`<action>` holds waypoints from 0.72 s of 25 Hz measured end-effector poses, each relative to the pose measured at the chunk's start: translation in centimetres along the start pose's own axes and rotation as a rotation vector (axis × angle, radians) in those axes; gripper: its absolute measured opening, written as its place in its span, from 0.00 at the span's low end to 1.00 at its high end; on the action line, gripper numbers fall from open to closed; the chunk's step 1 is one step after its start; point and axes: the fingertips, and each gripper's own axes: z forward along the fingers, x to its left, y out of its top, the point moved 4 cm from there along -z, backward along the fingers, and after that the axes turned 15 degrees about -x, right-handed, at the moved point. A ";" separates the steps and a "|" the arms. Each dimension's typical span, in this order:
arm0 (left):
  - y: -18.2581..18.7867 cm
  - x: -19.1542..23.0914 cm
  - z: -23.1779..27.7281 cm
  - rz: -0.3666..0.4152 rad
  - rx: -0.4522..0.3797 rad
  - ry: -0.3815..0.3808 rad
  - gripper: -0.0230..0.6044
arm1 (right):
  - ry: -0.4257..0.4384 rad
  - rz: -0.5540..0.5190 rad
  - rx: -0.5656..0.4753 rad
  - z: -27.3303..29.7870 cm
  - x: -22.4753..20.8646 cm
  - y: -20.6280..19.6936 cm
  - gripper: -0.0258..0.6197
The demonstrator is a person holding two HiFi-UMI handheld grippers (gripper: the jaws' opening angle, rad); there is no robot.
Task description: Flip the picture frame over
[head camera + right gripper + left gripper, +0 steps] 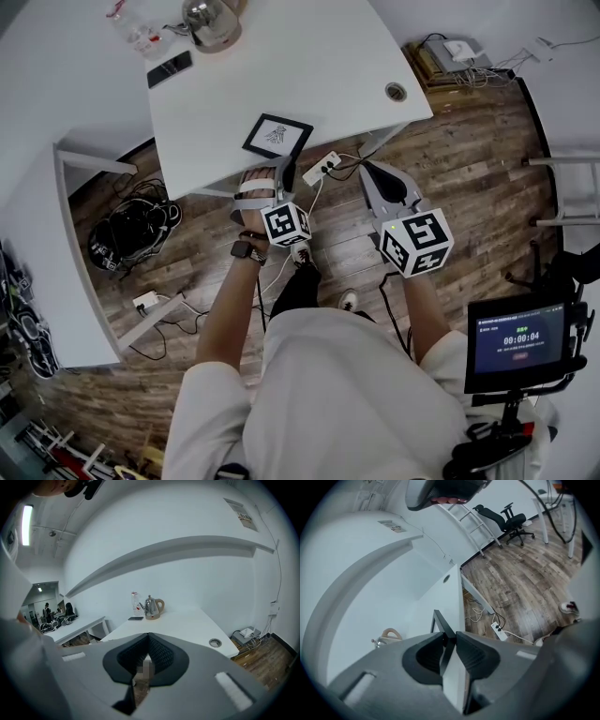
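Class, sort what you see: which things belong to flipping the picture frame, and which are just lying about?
Job in hand: picture frame, its edge clamped by the left gripper; white table.
Lying about: kettle, phone, power strip; right gripper shut, empty.

Head view: table (pixel 281 75) fills upper centre. picture frame (pixel 277 137) sits at the table's lower edge, mid-frame. The frame's near edge is between the jaws of left gripper (pixel 266 169), just below it. right gripper (pixel 367 171) is to the right, off the table, over the floor. power strip (pixel 322 168) shows between the two grippers. kettle (pixel 211 23) is top centre on the table, phone (pixel 170 68) lower left of it. second table (pixel 37 234) is at left edge, screen (pixel 518 337) lower right.
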 end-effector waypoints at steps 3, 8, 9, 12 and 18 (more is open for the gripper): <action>0.3 1.0 -0.3 -0.035 -0.003 -0.016 0.18 | -0.003 0.001 -0.009 0.4 0.1 0.5 0.04; 0.6 2.7 -0.4 -0.091 -0.001 -0.077 0.17 | -0.004 0.002 -0.020 1.5 0.2 1.3 0.04; 0.7 3.1 -0.5 -0.112 -0.009 -0.087 0.17 | -0.004 0.002 -0.022 1.7 0.2 1.5 0.04; 0.9 4.5 -0.6 -0.182 -0.034 -0.103 0.17 | -0.004 0.000 -0.029 2.4 0.2 1.9 0.04; 0.4 7.6 -0.5 -0.313 -0.088 -0.108 0.17 | -0.004 -0.006 -0.032 4.4 0.5 2.2 0.04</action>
